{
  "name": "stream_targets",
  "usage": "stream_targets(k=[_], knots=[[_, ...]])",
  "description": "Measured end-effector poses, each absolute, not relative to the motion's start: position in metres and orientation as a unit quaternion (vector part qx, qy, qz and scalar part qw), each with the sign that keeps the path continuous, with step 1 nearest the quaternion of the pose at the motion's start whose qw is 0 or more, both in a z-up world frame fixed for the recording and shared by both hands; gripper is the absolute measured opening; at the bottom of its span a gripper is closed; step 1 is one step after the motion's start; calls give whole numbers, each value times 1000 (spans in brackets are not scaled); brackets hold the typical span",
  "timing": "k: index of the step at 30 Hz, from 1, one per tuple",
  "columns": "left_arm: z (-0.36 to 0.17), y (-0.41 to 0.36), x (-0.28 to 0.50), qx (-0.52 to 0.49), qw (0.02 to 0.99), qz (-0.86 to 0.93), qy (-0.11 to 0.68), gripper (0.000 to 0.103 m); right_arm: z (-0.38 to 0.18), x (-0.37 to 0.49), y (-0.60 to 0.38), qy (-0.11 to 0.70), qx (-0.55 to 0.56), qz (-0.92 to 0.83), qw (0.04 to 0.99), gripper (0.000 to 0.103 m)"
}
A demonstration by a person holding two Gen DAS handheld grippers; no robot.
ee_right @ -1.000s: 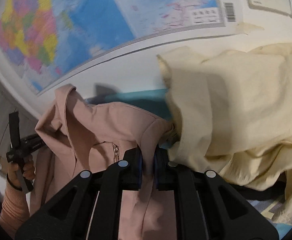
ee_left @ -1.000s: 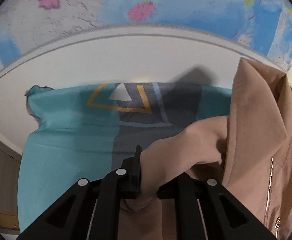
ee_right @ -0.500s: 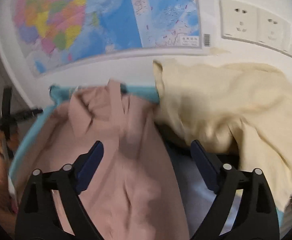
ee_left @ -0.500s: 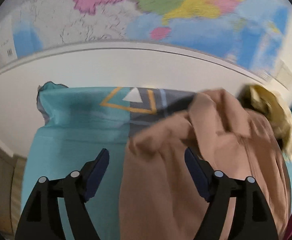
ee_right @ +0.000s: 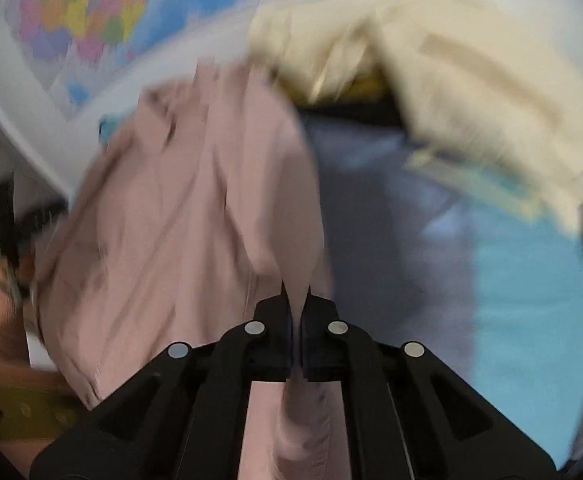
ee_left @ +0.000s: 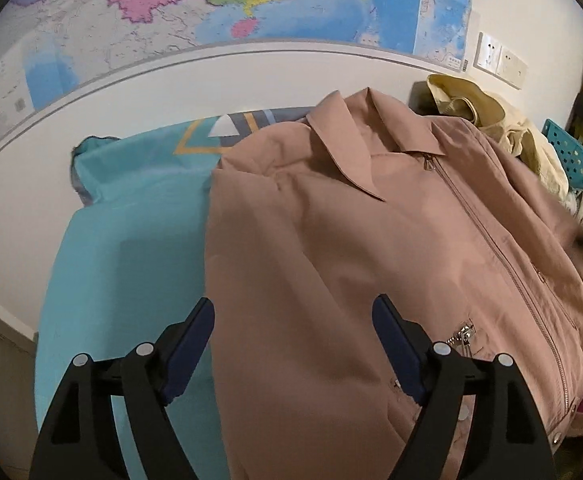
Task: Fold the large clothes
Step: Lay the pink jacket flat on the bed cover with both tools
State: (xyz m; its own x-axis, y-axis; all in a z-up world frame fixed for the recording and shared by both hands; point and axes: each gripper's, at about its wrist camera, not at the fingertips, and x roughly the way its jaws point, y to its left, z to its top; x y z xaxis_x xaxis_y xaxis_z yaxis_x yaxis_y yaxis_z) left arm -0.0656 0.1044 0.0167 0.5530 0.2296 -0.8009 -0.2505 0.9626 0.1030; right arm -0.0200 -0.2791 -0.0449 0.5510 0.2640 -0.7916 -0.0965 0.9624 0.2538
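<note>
The dusty-pink zip jacket (ee_left: 371, 248), smooth woven fabric with a pointed collar, lies spread on the teal sheet (ee_left: 131, 248) right under the left gripper (ee_left: 293, 336), whose jaws have just opened further and stand wide, holding nothing. The right gripper (ee_right: 296, 300) has snapped closed, pinching a fold of the jacket's edge, with a crumpled cream garment (ee_right: 471, 92) ahead to its right.

- A colourful paper wall map (ee_left: 251, 4) hangs ahead of me.
- White wall sockets (ee_left: 501, 60) sit beside it.
- A perforated teal plastic basket (ee_left: 571, 152) stands far right.
</note>
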Motion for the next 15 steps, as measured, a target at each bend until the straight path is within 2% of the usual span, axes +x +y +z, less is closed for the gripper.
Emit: stream_targets(k=[2, 4, 6, 8, 9, 11, 12, 13, 14, 15], knots=[[20, 102, -70, -10, 884, 134, 447, 78, -6, -18, -302, 410, 97, 73, 904, 3], [23, 101, -74, -11, 886, 135, 444, 78, 10, -11, -320, 387, 103, 46, 915, 3], [24, 103, -80, -16, 885, 137, 445, 78, 2, -2, -336, 396, 106, 16, 912, 4], [22, 102, -87, -19, 883, 138, 447, 78, -29, 13, -344, 441, 99, -13, 892, 6], [21, 102, -92, -24, 883, 136, 449, 78, -44, 19, -340, 458, 108, -24, 882, 13], [20, 101, -104, -42, 883, 119, 452, 78, -64, 20, -342, 479, 111, -39, 870, 20], [21, 100, -110, -52, 883, 112, 453, 78, -67, 16, -344, 473, 124, -41, 871, 38], [22, 96, -118, -64, 885, 97, 452, 78, -66, 13, -342, 463, 136, -45, 874, 47], [22, 91, -123, -70, 885, 86, 452, 79, -64, 7, -342, 456, 138, -47, 878, 52], [22, 85, -128, -74, 885, 73, 454, 80, -56, -3, -337, 438, 133, -49, 888, 52]])
